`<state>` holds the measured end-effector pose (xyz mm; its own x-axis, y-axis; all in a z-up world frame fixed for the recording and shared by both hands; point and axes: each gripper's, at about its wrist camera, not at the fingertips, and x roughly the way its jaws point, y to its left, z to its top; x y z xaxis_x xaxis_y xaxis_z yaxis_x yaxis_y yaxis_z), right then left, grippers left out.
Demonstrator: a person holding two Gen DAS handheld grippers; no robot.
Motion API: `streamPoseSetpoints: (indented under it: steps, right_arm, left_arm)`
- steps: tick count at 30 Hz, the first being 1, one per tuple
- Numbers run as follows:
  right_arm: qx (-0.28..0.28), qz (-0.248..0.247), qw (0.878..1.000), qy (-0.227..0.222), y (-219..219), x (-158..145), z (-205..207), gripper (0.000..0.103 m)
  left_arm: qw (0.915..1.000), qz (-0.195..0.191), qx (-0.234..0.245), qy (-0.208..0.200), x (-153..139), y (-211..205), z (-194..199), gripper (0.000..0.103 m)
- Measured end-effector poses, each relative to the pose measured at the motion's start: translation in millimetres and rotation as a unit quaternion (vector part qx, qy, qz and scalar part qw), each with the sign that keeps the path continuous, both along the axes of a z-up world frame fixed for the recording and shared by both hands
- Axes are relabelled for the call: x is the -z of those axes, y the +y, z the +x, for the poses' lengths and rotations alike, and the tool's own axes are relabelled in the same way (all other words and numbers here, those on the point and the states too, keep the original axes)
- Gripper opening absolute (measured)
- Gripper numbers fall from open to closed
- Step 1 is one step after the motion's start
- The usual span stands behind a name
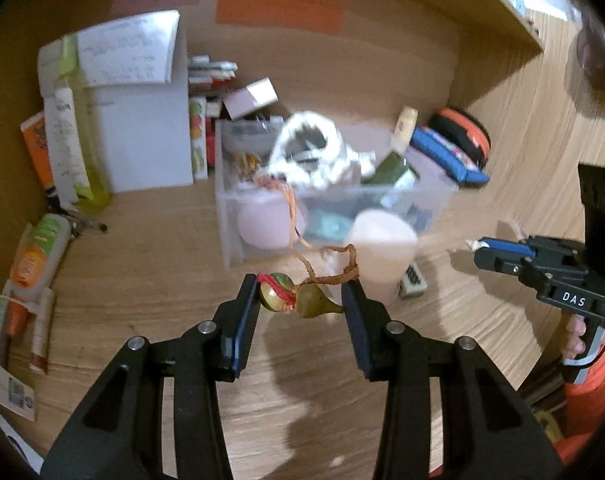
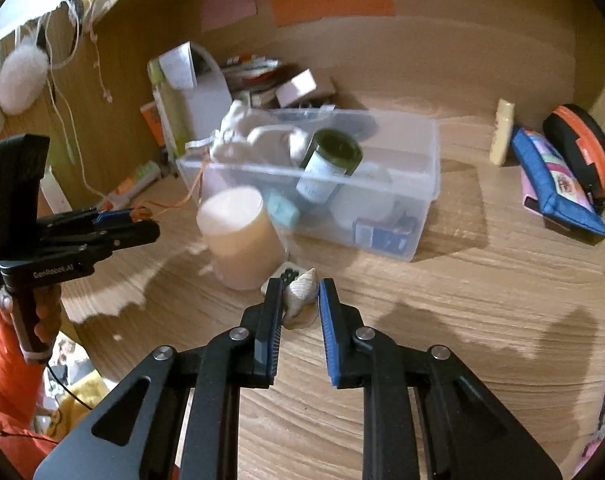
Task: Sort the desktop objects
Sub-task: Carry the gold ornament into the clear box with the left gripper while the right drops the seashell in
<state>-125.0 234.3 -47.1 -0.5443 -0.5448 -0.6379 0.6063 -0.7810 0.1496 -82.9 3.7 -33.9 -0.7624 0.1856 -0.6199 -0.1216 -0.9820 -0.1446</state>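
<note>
Shell (image 2: 300,286) pinched, right tongs (image 2: 301,296) tilted dwn.

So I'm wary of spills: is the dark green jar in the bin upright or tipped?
Tipped: the dark green jar leans in the clear bin, base up.

left gripper (image 1: 302,300) clamped painted gourd charm (image 1: 298,300) above wooden desk (image 1: 142,280) | charm's cord (image 1: 322,264) trailed toward clear bin (image 1: 238,216) | right gripper (image 1: 478,246) gripped shell (image 1: 473,245)

Wooden desk (image 2: 462,300) carries clear bin (image 2: 426,200), cup (image 2: 242,240), pouch (image 2: 554,184).
</note>
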Motion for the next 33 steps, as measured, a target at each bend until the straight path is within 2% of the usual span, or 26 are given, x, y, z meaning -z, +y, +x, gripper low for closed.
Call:
streamPoseSetpoints:
  steps: [3, 6, 14, 22, 33]
  right_arm:
    - [0.008, -0.012, 1.000, 0.009, 7.7, -8.6, -1.5, 0.016]
    - [0.016, -0.021, 1.000, 0.015, 12.6, -16.6, -6.1, 0.016]
    - [0.030, -0.027, 0.999, 0.019, 19.7, -26.7, -25.7, 0.016]
    - [0.039, -0.035, 0.998, 0.022, 21.7, -32.9, -53.6, 0.017]
    - [0.044, -0.022, 0.999, 0.006, 6.4, -23.7, -89.4, 0.017]
  left_arm:
    - [0.9998, 0.013, -0.002, 0.012, -9.0, -7.1, -2.2, 0.041]
    - [0.9986, 0.050, 0.006, 0.015, -17.8, -17.6, -9.4, 0.041]
    - [0.9967, 0.073, -0.015, 0.032, -37.1, -34.9, -35.3, 0.041]
    - [0.9958, 0.079, -0.039, 0.022, -40.6, -42.9, -73.1, 0.041]
    - [0.9969, 0.073, -0.027, -0.011, -19.9, -28.4, -117.4, 0.041]
